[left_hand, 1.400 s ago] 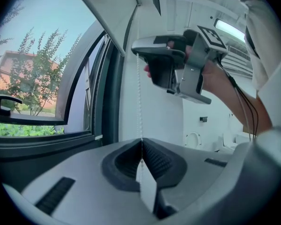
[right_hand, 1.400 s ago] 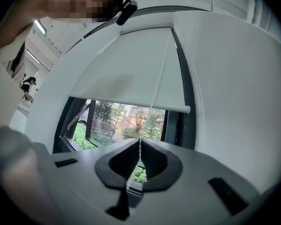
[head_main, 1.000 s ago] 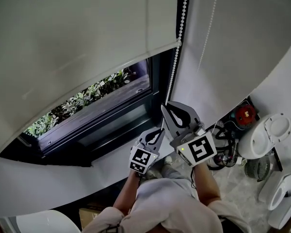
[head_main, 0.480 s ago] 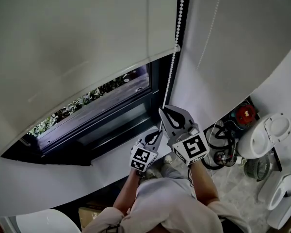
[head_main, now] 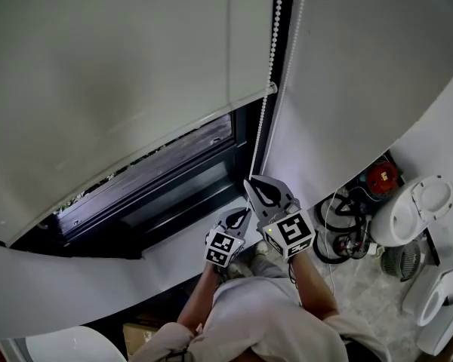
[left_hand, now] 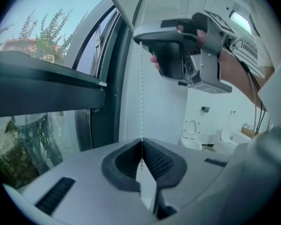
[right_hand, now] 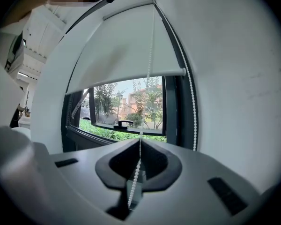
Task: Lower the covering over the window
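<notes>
A pale fabric roller blind hangs over the dark-framed window. Its straight bottom rail sits low across the window, and a band of bare glass beneath it shows trees and green plants outside. A white beaded pull chain runs down the right edge of the window, just beside the frame.

Both claws are pinched tight on this chain, below and to the right of the window's lower corner. The right claw grips it higher up, closer to the window. In the right gripper view the beads pass straight between its closed jaws. The left claw grips the same chain just under the right one. In the left gripper view the chain drops taut into the closed jaws, with the right claw directly above.

A white toilet with its lid up stands on the floor, well to the right of the window.
</notes>
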Tool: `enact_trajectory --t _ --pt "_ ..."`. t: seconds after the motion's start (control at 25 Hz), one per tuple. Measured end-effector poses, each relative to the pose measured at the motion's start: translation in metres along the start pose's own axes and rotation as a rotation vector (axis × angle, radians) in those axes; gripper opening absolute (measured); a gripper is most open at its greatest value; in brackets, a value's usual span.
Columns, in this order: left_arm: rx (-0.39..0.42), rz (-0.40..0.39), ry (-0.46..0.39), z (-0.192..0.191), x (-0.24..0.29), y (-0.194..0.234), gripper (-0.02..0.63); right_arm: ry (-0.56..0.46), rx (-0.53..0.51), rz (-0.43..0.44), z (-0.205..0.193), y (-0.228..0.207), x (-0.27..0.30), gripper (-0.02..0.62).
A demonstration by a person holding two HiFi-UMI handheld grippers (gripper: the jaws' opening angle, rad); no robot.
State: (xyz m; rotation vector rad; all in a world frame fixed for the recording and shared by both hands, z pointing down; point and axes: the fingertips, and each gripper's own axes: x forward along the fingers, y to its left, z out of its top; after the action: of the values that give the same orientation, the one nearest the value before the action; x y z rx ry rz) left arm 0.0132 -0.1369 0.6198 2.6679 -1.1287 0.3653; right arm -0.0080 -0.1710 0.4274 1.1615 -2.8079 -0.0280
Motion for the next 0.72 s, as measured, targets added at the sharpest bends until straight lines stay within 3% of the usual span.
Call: enact_trajectory --t 0.72 --pt "-0.058 -0.014 0.097 -0.066 0.013 0.003 0.017 0.129 0.064 0.018 -0.066 0.009 0.003 -0.002"
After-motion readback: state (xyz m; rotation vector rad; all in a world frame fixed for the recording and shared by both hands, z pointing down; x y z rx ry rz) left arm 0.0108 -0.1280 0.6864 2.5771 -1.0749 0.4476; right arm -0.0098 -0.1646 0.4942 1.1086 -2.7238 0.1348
